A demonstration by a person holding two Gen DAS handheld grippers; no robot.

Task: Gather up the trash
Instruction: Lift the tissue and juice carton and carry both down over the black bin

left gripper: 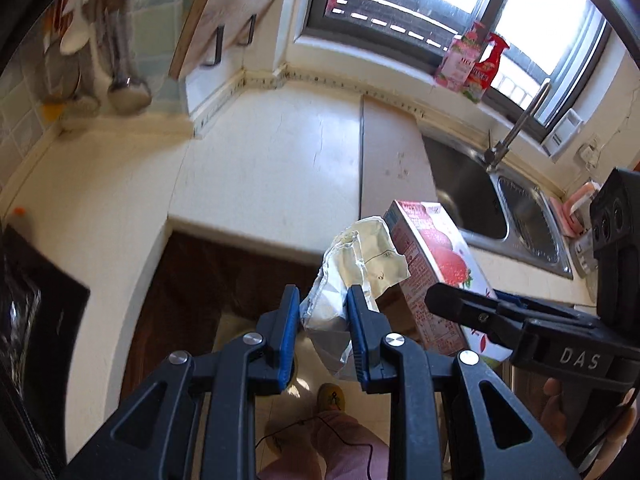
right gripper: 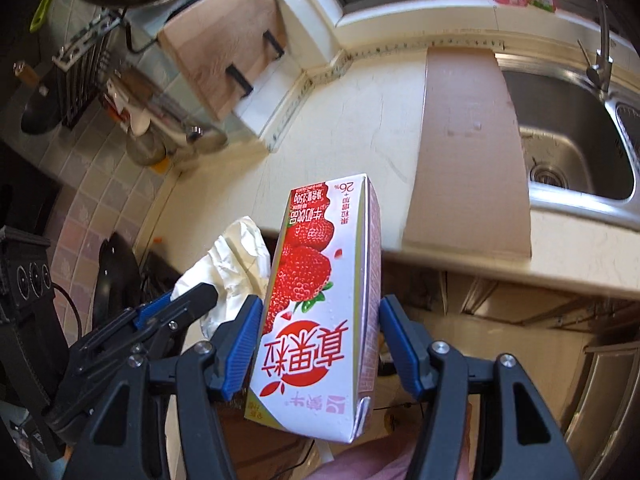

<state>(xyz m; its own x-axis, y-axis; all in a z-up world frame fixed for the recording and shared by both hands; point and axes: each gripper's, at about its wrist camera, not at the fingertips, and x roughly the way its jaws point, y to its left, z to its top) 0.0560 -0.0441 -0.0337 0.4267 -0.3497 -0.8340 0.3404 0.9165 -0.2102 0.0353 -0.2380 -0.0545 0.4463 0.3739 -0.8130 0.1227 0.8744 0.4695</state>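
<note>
My left gripper (left gripper: 323,300) is shut on a crumpled white and silver wrapper (left gripper: 352,276), held in the air in front of the counter edge. The same wrapper (right gripper: 230,260) shows at the left of the right wrist view, with the left gripper (right gripper: 188,300) beside it. My right gripper (right gripper: 320,312) is shut on a strawberry milk carton (right gripper: 320,300), its blue pads pressing both long sides. In the left wrist view that carton (left gripper: 432,256) hangs just right of the wrapper, with the right gripper (left gripper: 472,300) on it.
A cream countertop (left gripper: 260,168) runs below a window, with a steel sink (right gripper: 568,140) and tap at the right. Cartons and a spray bottle (left gripper: 490,64) stand on the sill. A wooden board (right gripper: 224,56) leans at the wall; utensils hang left. A person's foot (left gripper: 330,400) shows on the floor below.
</note>
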